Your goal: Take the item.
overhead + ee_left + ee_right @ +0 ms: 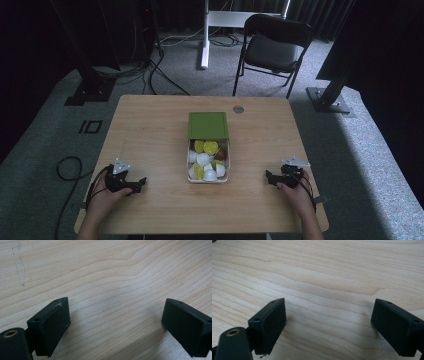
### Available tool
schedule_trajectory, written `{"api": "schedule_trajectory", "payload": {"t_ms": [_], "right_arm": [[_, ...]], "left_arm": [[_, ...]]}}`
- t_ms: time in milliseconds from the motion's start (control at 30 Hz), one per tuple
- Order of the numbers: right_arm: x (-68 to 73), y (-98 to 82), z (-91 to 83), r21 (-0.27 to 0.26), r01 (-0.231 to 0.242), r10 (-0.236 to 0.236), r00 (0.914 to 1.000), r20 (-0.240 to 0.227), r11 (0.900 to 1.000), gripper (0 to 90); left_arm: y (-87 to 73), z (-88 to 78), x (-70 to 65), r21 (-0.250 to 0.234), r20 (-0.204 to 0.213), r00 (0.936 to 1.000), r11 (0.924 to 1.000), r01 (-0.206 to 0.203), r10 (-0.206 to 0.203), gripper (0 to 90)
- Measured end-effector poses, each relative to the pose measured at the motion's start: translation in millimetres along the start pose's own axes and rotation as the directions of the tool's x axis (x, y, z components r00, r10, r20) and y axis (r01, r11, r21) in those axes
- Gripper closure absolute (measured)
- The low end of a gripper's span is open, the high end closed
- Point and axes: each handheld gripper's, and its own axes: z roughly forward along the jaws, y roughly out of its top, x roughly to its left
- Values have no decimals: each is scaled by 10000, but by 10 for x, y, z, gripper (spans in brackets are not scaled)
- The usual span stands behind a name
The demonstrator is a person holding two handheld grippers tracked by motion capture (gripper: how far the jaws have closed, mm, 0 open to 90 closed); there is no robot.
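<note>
A clear box (191, 156) holding several white, yellow-green and brown capsules sits mid-table, with its green lid (208, 125) lying just behind it. My left gripper (139, 184) rests on the table at the front left, jaws pointing toward the box. In the left gripper view my left gripper (116, 322) is open over bare wood. My right gripper (270, 177) rests at the front right, pointing left toward the box. Its own view shows my right gripper (329, 322) open, nothing between the jaws.
The wooden table (150, 125) has a round grommet (238, 109) near its far edge. Beyond the table stand a black folding chair (272, 47) and a white stand leg (204, 35). Cables (67, 167) trail on the floor at the left.
</note>
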Motion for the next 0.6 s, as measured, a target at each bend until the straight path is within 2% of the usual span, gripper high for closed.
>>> {"api": "schedule_trajectory", "payload": {"t_ms": [200, 400, 500, 533, 600], "right_arm": [[1, 0, 0, 2, -4, 4, 10000, 3, 10000, 124], [1, 1, 0, -3, 1, -1, 10000, 6, 10000, 124], [1, 1, 0, -2, 0, 0, 10000, 5, 10000, 124], [1, 1, 0, -2, 2, -2, 10000, 5, 10000, 125], [1, 1, 0, 2, -2, 2, 10000, 4, 10000, 124]], "left_arm": [[0, 0, 0, -2, -4, 10000, 10000, -8, 8, 93], [13, -7, -39, 88, -246, 9993, 9995, 293, -290, 93], [39, -35, -49, -161, -115, 9990, 9990, 428, -429, 94], [84, -79, -48, -603, 296, 9971, 9956, 715, -698, 93], [137, -121, -52, -948, 381, 9966, 9926, 759, -726, 93]]}}
